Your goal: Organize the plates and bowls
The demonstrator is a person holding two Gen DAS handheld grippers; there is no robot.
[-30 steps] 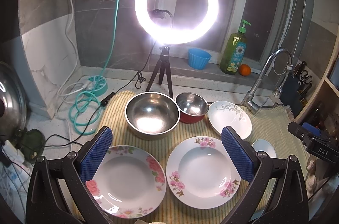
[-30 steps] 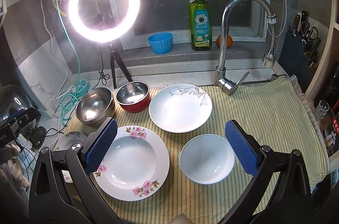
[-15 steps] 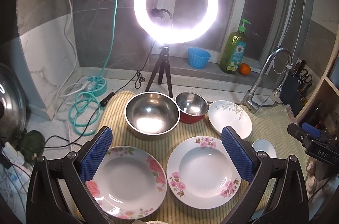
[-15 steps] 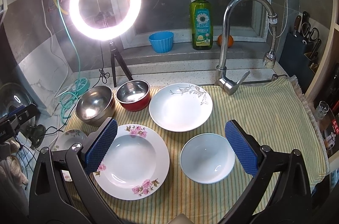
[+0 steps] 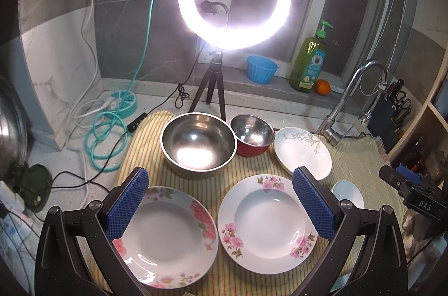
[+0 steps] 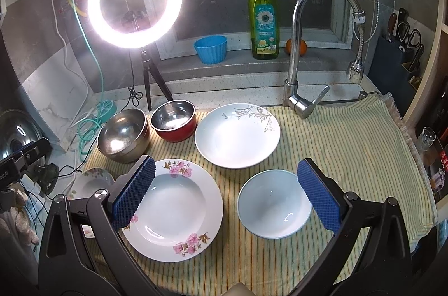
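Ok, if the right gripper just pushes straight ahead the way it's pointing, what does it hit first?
Probably the striped cloth between the pink-flowered plate and the white bowl; the open right gripper straddles that gap. Depth is uncertain.

Left gripper [image 5: 219, 202]: glossy black speckled plastic arms with silver round screws, ending in blue diamond-textured rubber pads [image 5: 127, 203]. Right gripper [image 6: 225, 193]: identical black arms, silver screws, blue textured pads [image 6: 319, 195].

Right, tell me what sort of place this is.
Most likely a home kitchen counter by a window: a tap, a dish soap bottle on the sill, and a knife block at the right edge.
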